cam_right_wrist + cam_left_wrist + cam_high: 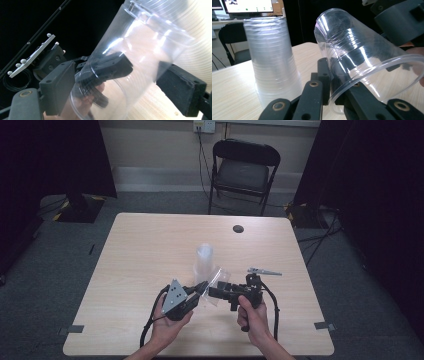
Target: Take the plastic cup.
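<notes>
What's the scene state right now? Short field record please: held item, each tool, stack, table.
held item: clear plastic cup, tilted, lifted off the table
left tool: shut on the cup's rim wall, one jaw inside, one outside
right tool: open, jaws either side of the cup, pads apart from it
stack: stack of clear cups, upside down, upright beside the held cup
table: light wood, stack near middle
</notes>
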{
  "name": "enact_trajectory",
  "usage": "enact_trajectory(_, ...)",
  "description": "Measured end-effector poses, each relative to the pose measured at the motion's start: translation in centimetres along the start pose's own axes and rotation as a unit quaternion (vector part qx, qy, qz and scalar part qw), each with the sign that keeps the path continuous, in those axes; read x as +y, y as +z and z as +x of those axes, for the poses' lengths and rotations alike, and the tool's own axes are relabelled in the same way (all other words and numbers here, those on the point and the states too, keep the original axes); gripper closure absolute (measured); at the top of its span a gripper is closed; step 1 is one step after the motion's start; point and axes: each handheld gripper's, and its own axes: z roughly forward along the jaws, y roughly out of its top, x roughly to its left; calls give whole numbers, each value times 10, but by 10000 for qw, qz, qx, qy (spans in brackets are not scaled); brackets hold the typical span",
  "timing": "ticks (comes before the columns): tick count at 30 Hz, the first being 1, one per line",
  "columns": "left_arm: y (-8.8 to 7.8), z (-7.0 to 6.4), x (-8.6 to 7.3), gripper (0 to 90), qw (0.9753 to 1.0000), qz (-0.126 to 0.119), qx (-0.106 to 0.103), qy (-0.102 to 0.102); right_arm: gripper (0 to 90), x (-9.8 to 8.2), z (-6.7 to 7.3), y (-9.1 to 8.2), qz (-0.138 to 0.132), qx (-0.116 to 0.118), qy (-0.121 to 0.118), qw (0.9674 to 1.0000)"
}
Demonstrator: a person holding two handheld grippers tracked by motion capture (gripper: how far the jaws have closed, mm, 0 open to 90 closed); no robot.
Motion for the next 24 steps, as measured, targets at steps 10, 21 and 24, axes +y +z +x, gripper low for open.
enact_trajectory(10, -6, 11, 1, 875, 9983, 257, -62, -515, 154, 2, -1, -5, -30, -161, -172, 9997)
enact_trajectory(21, -11, 22, 6, 875, 9955, 574, -242, -715, 197, 6, 2, -10, 12, -439, -562, 9975)
enact_trajectory(24, -13, 24, 7, 876, 9935, 645, -370, -858, 206, 9, 4, -13, -32, -543, -764, 9956)
